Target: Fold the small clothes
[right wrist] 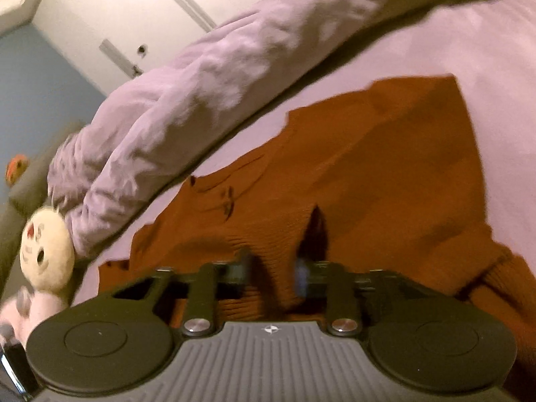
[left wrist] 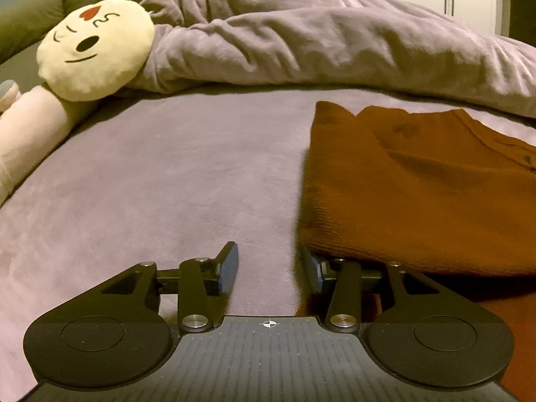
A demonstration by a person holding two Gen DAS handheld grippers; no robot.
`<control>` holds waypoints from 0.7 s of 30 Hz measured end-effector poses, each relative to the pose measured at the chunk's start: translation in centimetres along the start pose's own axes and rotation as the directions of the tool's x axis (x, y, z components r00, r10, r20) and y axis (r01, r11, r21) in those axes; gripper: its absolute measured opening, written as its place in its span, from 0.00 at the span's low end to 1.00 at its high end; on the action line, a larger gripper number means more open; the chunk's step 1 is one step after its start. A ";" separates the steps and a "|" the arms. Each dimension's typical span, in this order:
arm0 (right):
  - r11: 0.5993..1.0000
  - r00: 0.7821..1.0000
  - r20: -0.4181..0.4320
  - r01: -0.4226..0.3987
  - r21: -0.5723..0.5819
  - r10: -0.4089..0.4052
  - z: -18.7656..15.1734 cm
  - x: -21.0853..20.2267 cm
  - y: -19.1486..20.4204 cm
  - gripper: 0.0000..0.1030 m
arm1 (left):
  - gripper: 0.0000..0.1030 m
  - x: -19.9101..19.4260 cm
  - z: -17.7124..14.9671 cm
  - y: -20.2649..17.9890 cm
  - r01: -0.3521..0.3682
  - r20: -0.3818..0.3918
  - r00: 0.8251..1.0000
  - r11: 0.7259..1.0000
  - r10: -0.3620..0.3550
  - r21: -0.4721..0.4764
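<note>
A rust-orange knitted sweater [left wrist: 418, 184] lies partly folded on the lilac bed sheet [left wrist: 150, 184], right of centre in the left wrist view. My left gripper [left wrist: 273, 268] stands open at the sweater's near left corner. Its left finger [left wrist: 229, 264] rests over bare sheet, its right finger is tucked under the sweater's hem, and only sheet shows between the pads. In the right wrist view, which is tilted, my right gripper [right wrist: 274, 271] is shut on a bunched fold of the sweater [right wrist: 368, 167], and the knit drapes over both fingers.
A rumpled lilac duvet [left wrist: 301, 40] lies along the far side of the bed. A cream round-faced plush toy [left wrist: 97, 47] with a pink body sits at the far left, also seen as the plush toy [right wrist: 45, 254]. White wardrobe doors [right wrist: 134, 16] stand behind.
</note>
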State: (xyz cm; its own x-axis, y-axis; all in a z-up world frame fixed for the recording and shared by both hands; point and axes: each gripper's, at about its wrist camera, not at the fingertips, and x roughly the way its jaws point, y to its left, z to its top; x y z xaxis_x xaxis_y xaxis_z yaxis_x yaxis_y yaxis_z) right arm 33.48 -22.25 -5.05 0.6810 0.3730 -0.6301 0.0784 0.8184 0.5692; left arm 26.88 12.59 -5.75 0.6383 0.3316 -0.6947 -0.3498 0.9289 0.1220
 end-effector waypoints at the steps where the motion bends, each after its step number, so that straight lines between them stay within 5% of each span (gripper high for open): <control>1: 0.999 1.000 0.016 0.024 -0.044 -0.023 0.2 -0.4 0.6 0.03 | 0.53 -0.1 0.1 0.0 -0.007 -0.004 1.000 1.000 0.007 -0.002; 8: 0.933 0.954 0.253 0.230 -0.275 -0.160 2.0 -5.2 3.3 0.03 | 0.56 -0.4 0.2 0.0 -0.031 -0.011 0.999 1.000 0.031 -0.002; 21: 0.913 0.941 0.181 0.326 -0.247 -0.287 1.2 -3.3 -1.9 0.03 | 0.56 -0.6 0.7 -0.3 -0.040 -0.029 0.999 0.999 0.040 -0.007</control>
State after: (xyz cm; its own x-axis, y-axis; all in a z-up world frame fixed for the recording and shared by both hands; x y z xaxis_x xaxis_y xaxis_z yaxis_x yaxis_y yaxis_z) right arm 31.98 -25.57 -3.40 0.7501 0.0367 -0.6603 0.1139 0.9764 0.1837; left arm 27.09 12.22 -4.86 0.6040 0.3632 -0.7094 -0.3793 0.9139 0.1449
